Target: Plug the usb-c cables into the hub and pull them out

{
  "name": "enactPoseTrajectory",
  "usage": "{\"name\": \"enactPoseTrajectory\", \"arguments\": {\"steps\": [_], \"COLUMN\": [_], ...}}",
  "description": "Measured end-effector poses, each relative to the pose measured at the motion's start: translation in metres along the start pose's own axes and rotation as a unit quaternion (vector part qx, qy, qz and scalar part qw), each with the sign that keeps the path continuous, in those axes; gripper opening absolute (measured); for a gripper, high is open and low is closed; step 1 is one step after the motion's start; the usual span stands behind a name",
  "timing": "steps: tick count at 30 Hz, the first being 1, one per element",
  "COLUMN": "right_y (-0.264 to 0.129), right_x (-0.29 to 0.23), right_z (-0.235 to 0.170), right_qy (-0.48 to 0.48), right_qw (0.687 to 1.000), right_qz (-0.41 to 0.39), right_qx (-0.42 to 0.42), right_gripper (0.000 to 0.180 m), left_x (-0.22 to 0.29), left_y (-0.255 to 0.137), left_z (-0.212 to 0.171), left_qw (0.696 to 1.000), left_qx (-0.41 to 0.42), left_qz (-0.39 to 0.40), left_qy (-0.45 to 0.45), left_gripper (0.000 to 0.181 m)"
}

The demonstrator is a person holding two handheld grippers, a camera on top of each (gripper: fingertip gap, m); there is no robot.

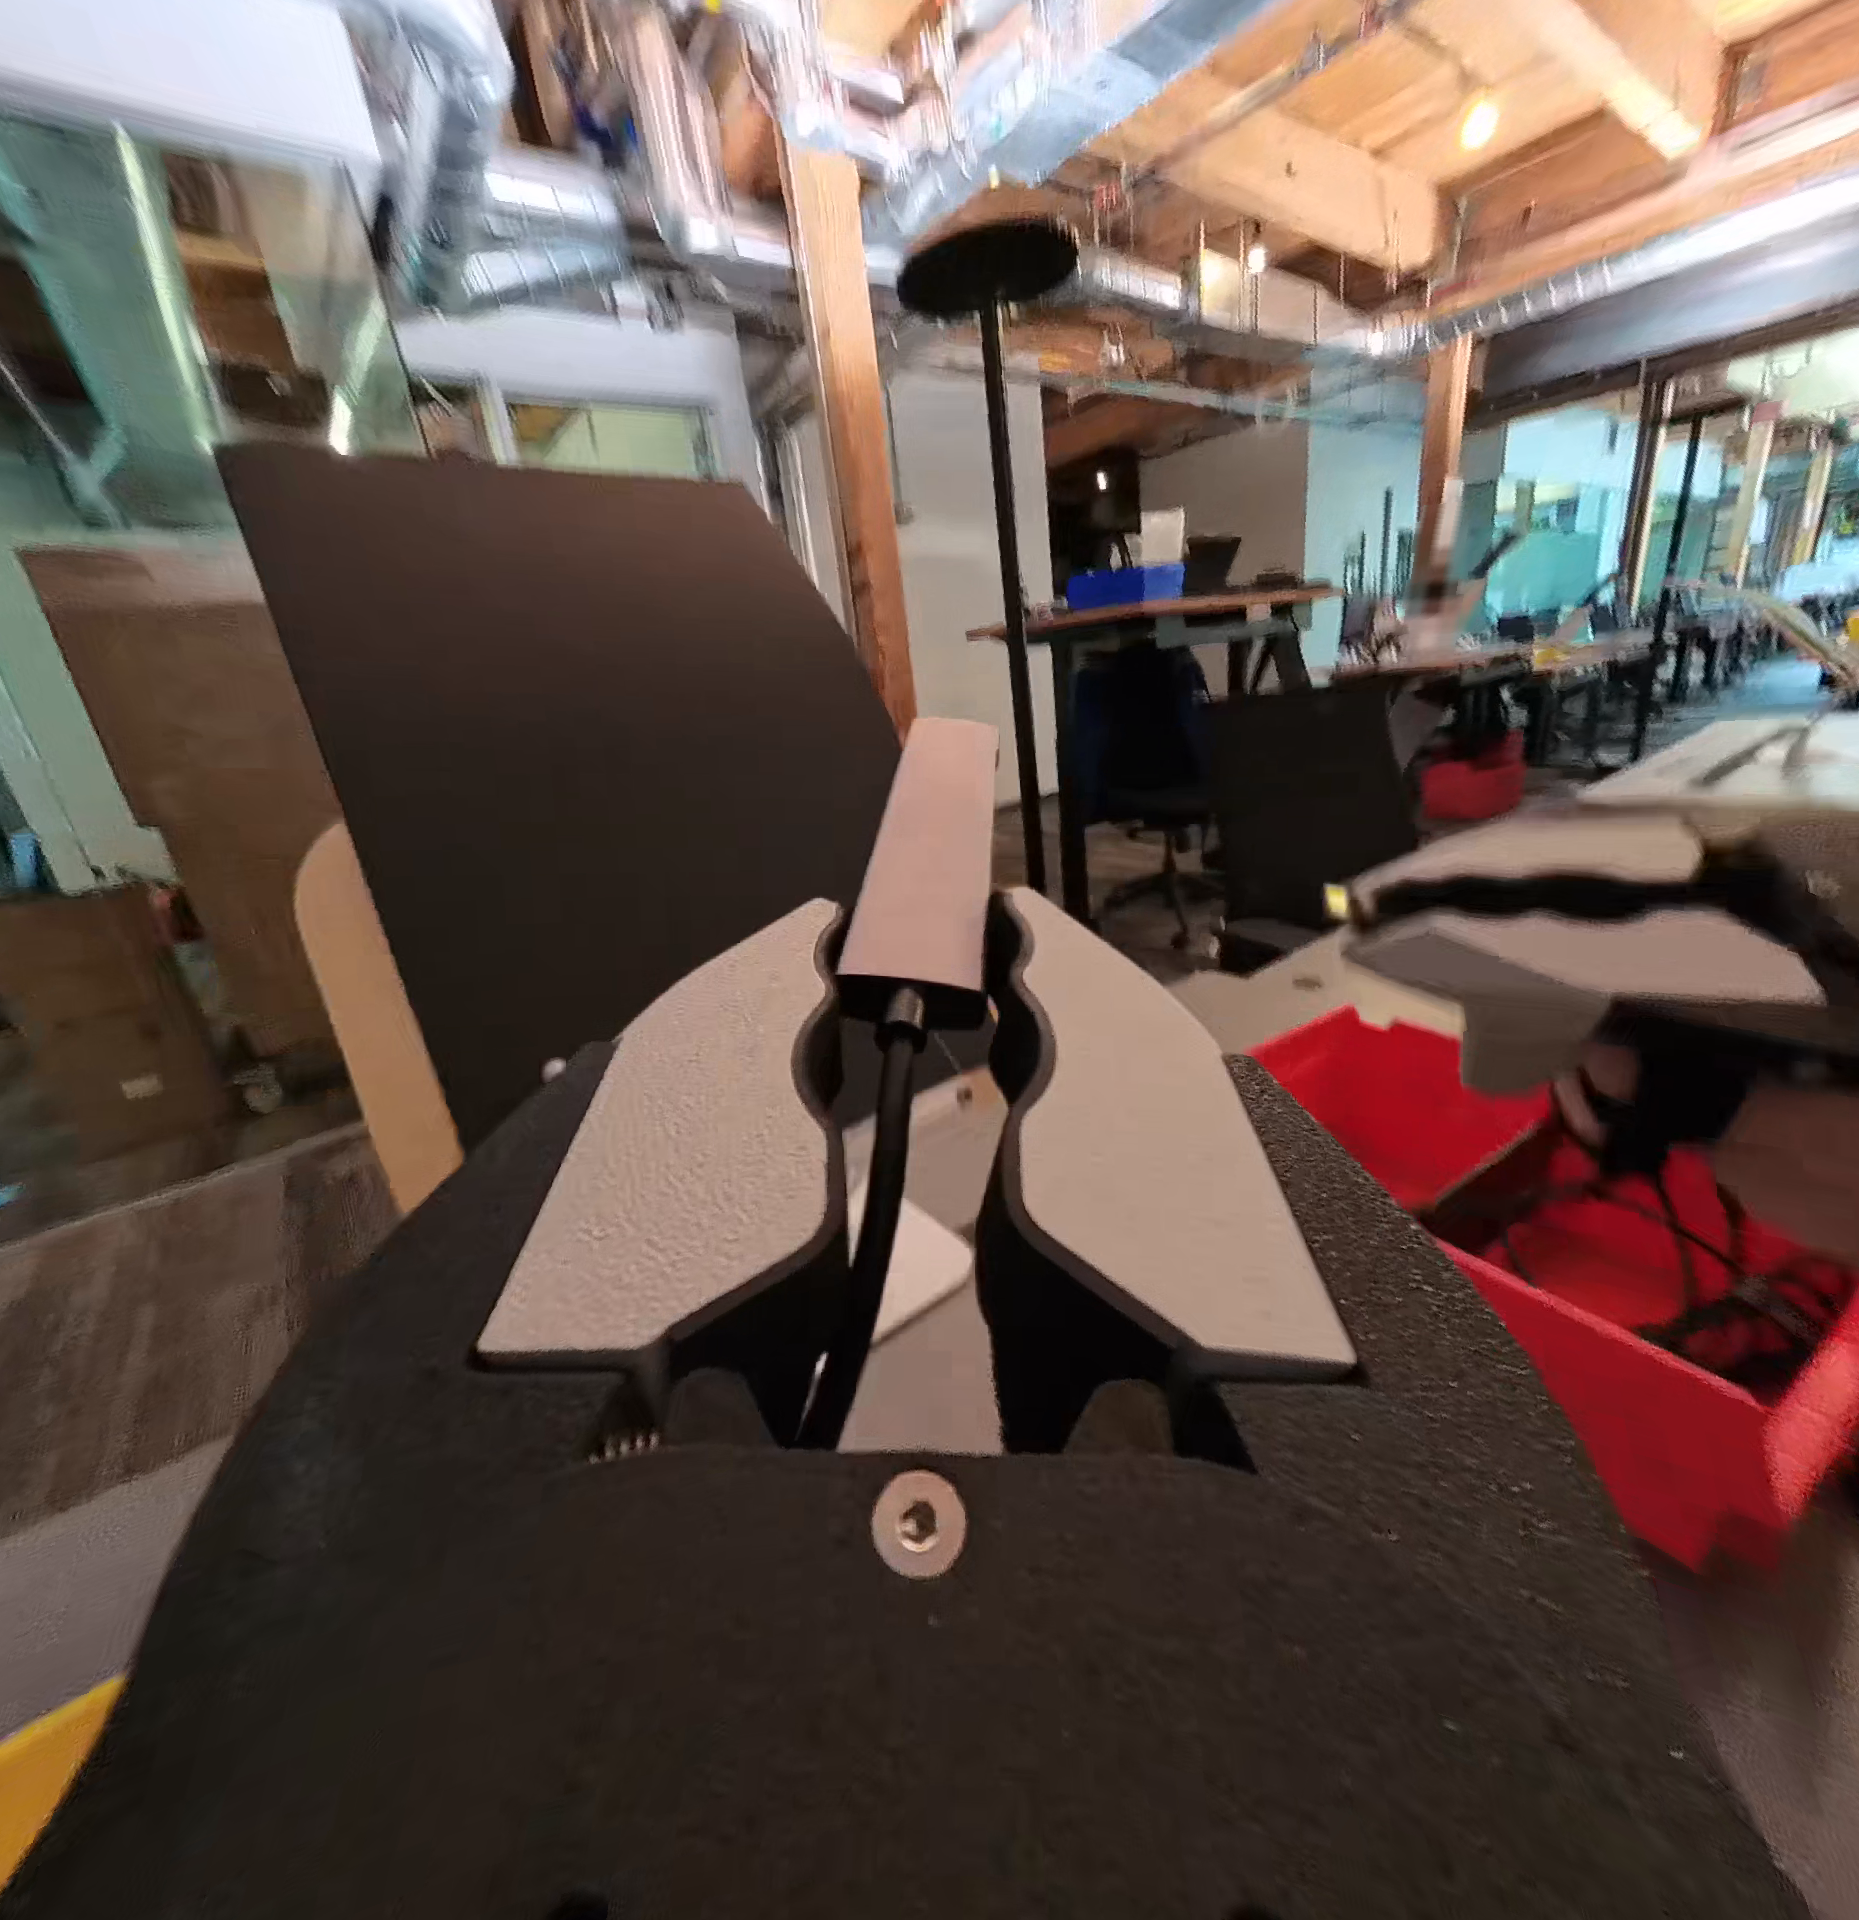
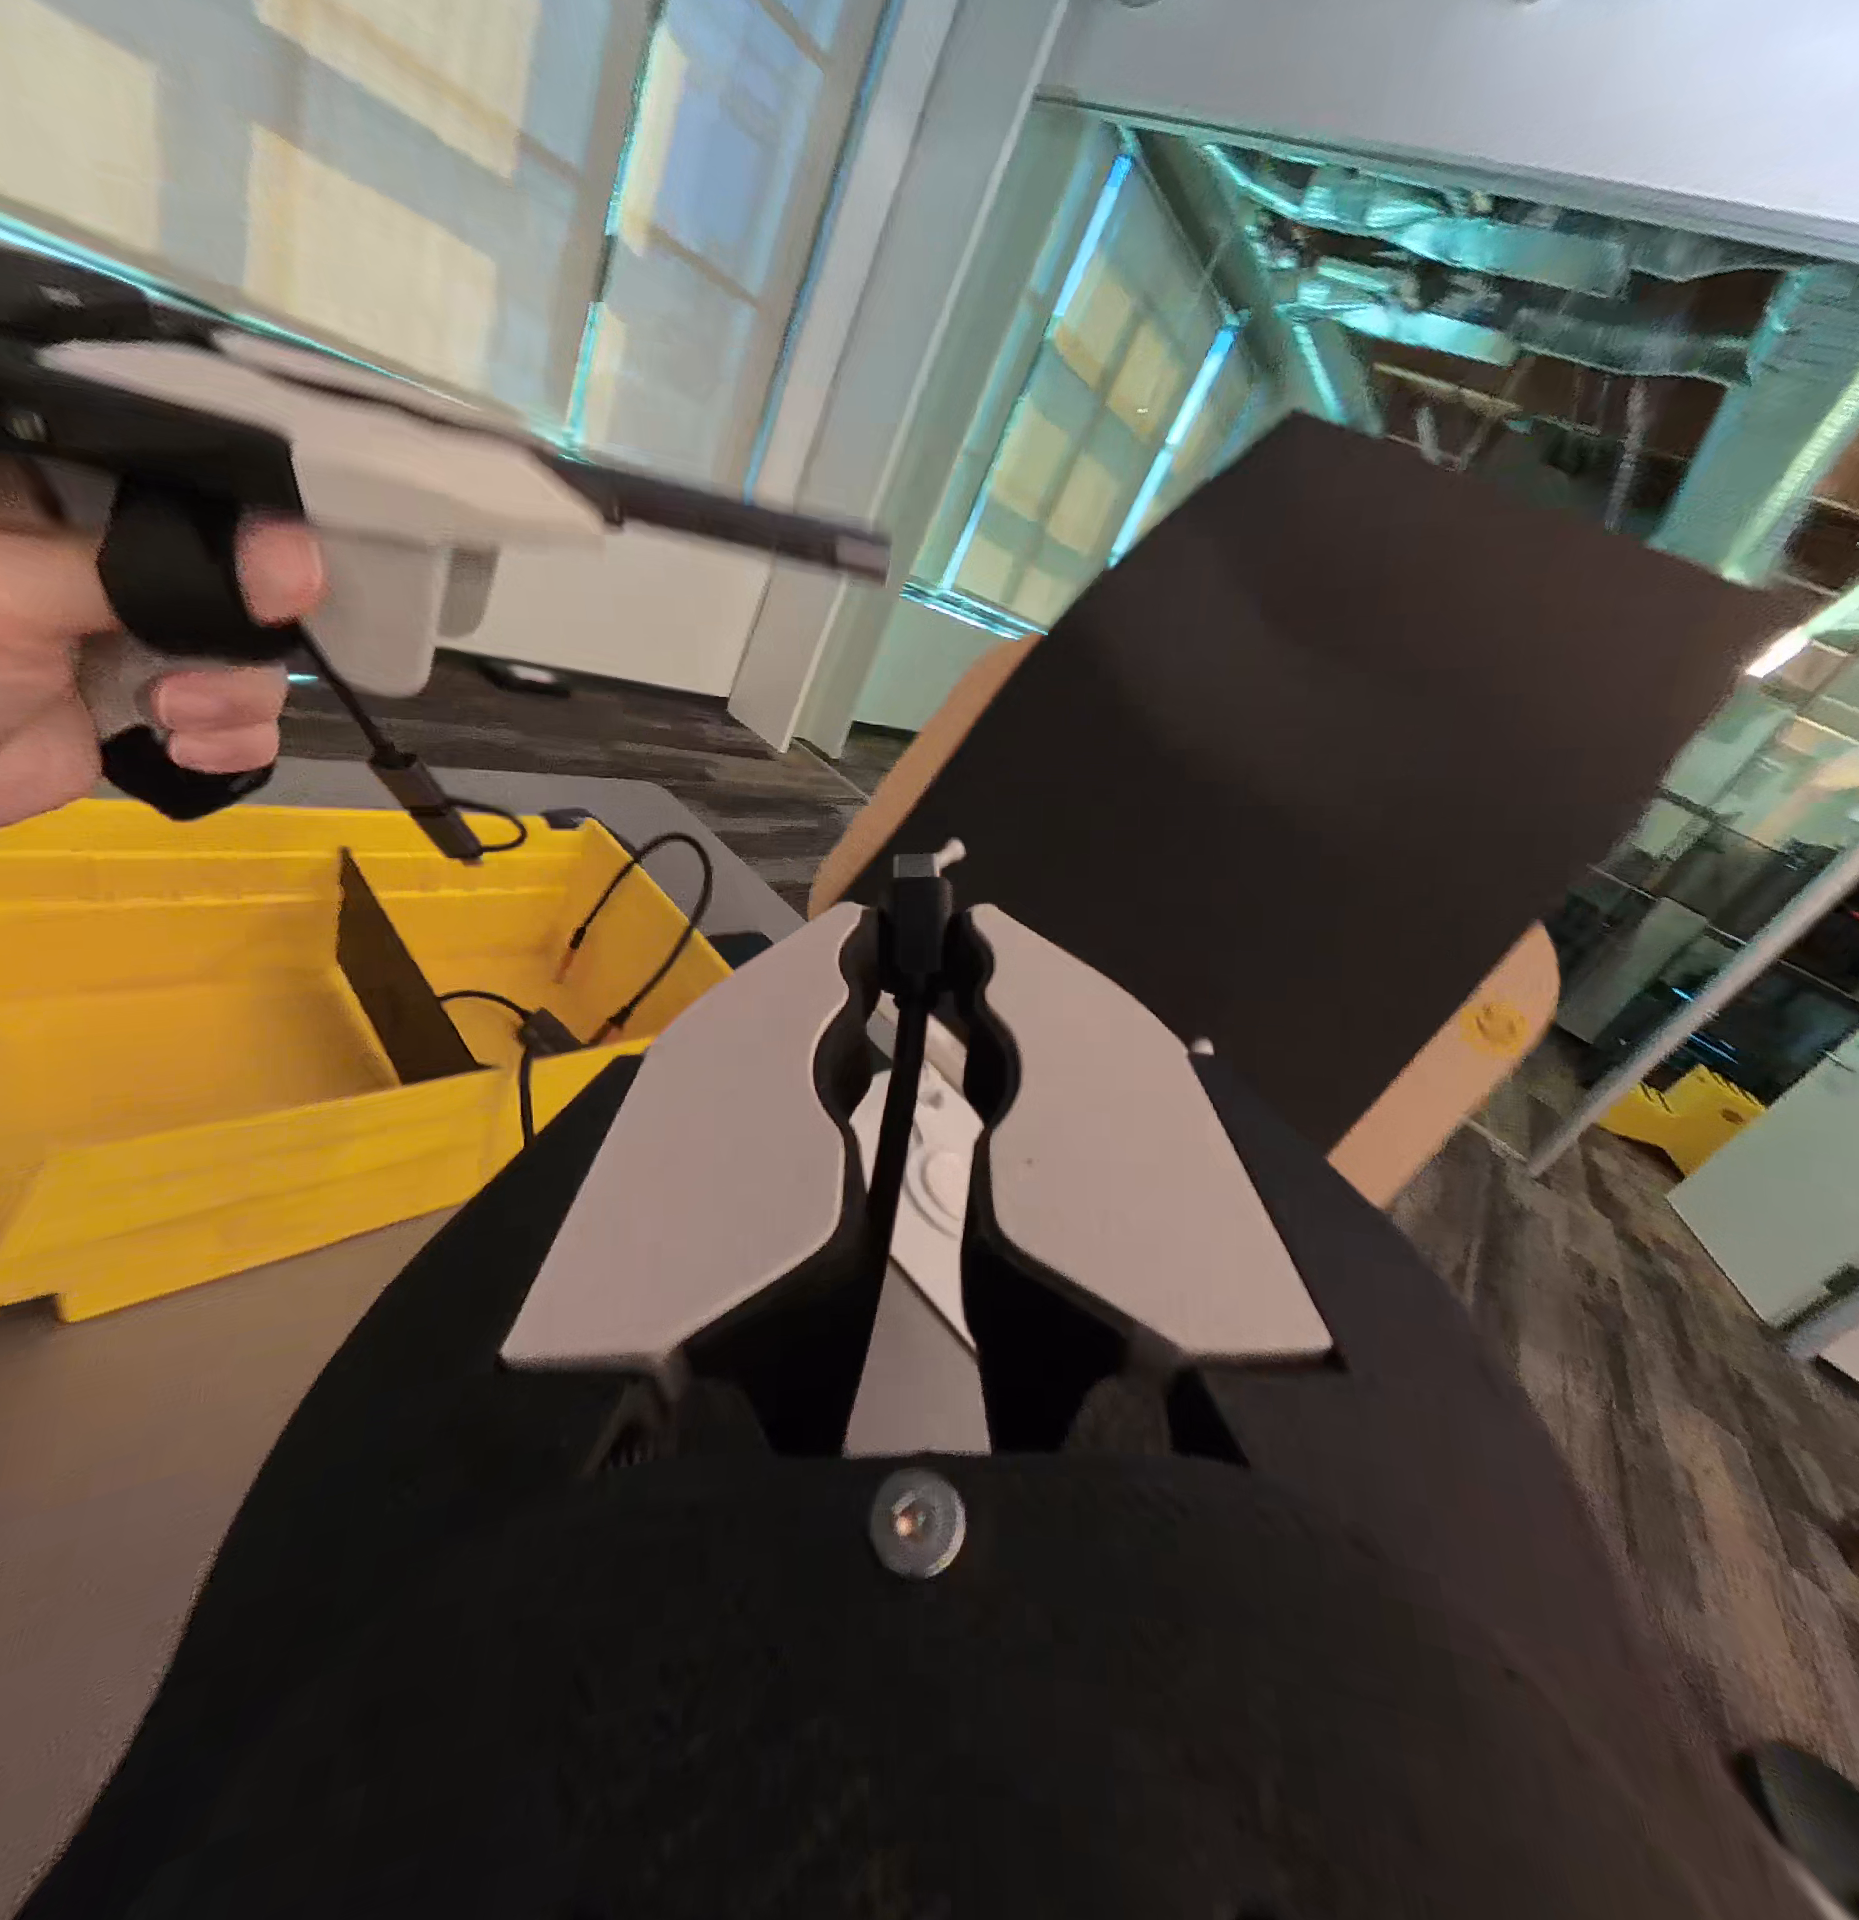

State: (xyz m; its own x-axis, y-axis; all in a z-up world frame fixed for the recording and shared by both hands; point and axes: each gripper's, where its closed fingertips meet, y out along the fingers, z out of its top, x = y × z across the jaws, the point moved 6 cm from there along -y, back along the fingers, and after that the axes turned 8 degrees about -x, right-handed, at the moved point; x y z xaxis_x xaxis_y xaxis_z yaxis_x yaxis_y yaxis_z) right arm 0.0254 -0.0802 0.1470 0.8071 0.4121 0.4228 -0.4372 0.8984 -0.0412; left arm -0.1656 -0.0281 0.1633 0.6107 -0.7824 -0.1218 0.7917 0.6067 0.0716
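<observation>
My left gripper [image 1: 912, 920] is shut on a flat grey hub [image 1: 930, 842] that sticks out forward and up past its tips; the hub's short black lead [image 1: 883, 1153] hangs back between the fingers. My right gripper [image 2: 912, 920] is shut on a black usb-c cable [image 2: 899, 1091], its metal plug [image 2: 912, 864] just beyond the tips. In the right wrist view the left gripper [image 2: 592, 497] is at upper left, held by a hand [image 2: 31, 665], with the hub [image 2: 738, 530] pointing right, apart from my plug. The right gripper [image 1: 1351, 902] shows blurred at right in the left wrist view.
A yellow bin [image 2: 208, 1018] with a black divider and several loose black cables sits on the grey table [image 2: 177, 1455] at left. A red bin [image 1: 1590, 1330] with black cables is at right. A black board [image 2: 1320, 831] stands behind the table. Office desks and chairs lie beyond. About 12 centimeters separates my left fingertips from my right.
</observation>
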Motion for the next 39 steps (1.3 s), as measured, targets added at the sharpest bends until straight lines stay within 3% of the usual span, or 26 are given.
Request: {"name": "enactPoseTrajectory", "arguments": {"steps": [3,8,15,20,23,28,39], "right_y": [0.013,0.030,0.021,0.004,-0.007,-0.037,-0.086], "right_x": [0.012,0.043,0.097,0.139,0.156,0.187,0.208], "right_z": [0.056,0.176,0.313,0.366,0.367,0.336,0.181], "right_qy": [-0.033,-0.083,-0.126,-0.123,-0.135,-0.126,-0.058], "right_qw": [0.999,0.996,0.988,0.976,0.964,0.948,0.949], "right_qz": [0.036,0.032,-0.085,-0.170,-0.194,-0.220,-0.130], "right_qx": [-0.010,-0.024,-0.029,-0.061,-0.119,-0.192,-0.282], "right_gripper": [0.014,0.015,0.015,0.015,0.014,0.014,0.014], "left_x": [-0.014,-0.037,-0.047,-0.047,-0.044,-0.041,-0.033], "left_y": [-0.018,-0.046,-0.073,-0.085,-0.085,-0.080,-0.068], "left_z": [-0.001,0.004,0.014,0.021,0.021,0.020,0.019], "left_qw": [0.999,0.995,0.996,0.996,0.997,0.998,0.998], "left_qx": [-0.045,-0.029,0.019,0.045,0.043,0.044,0.040], "left_qz": [0.028,0.093,0.079,0.066,0.051,0.018,-0.021], "left_qy": [0.010,-0.004,-0.028,-0.032,-0.033,-0.043,-0.050], "left_gripper": [0.024,0.024,0.024,0.024,0.024,0.024,0.024]}}
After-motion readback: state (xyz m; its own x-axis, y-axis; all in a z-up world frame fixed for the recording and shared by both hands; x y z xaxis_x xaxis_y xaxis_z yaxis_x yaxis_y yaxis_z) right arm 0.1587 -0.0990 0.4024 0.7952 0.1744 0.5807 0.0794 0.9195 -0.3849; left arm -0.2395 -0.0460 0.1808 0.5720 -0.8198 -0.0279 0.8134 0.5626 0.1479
